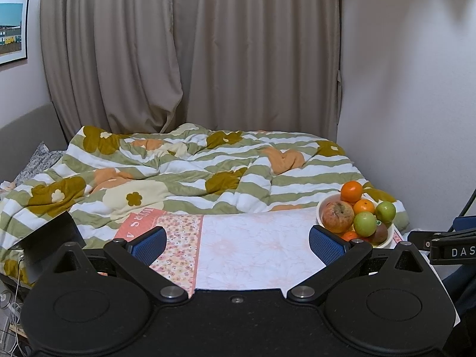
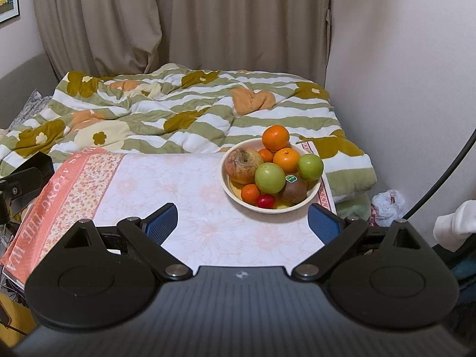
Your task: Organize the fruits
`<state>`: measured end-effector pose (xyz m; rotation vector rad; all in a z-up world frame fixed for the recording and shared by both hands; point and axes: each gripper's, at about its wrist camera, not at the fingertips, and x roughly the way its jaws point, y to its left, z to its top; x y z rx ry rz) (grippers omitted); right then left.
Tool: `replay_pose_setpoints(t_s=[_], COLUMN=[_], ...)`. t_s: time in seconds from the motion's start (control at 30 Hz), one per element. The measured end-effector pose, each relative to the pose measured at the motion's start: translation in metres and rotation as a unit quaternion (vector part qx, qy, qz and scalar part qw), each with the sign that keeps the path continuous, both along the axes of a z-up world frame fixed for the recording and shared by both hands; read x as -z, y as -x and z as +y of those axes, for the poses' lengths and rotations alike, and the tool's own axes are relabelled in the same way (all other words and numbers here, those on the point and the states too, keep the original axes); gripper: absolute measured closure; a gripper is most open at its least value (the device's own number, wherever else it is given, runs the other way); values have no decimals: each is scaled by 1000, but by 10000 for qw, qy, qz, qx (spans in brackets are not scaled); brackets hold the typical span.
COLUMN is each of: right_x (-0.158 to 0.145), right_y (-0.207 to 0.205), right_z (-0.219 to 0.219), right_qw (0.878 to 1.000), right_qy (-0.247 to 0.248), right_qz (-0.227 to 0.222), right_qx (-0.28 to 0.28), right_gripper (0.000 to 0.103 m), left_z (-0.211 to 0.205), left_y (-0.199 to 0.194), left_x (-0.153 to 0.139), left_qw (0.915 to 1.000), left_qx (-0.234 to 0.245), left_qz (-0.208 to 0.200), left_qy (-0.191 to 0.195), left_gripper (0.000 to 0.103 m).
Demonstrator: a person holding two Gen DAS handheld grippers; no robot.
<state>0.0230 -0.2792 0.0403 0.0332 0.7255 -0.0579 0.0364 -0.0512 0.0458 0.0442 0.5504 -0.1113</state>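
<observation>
Right gripper (image 2: 242, 223): jaws wide apart, nothing held, hanging just short of bowl (image 2: 235, 192). Left gripper (image 1: 238, 242): likewise wide, empty, bowl off to its right. All fruit heaped in bowl on cloth (image 2: 166, 190): scene fits either pile awaiting sorting or fruit already gathered. Kiwi (image 2: 294, 190) in bowl carries green sticker, unreadable. Left of bowl, cloth border reads "ALONG THE WA"; clamp (image 1: 452, 245) beside bowl reads "DAS"
</observation>
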Motion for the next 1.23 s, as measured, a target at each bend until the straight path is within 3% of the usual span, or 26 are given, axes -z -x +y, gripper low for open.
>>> replay_pose_setpoints(t_s=[0.8,0.93,1.23], right_x=[-1,0,0], right_y=[0,0,0], right_z=[7,8,10], right_qw=[10000,10000,10000], right_qy=[2,-26,-44], right_qz=[15,11,15], right_qx=[-7,-3,-5], right_gripper=[0,0,0], left_z=[5,3,11], left_y=[-2,-1,-1], left_x=[3,4,6], left_qw=[9999,9996,9996], left_qx=[-100,-216,-279], left_qz=[40,23,29], left_qy=[48,-175,-38], left_gripper=[0,0,0])
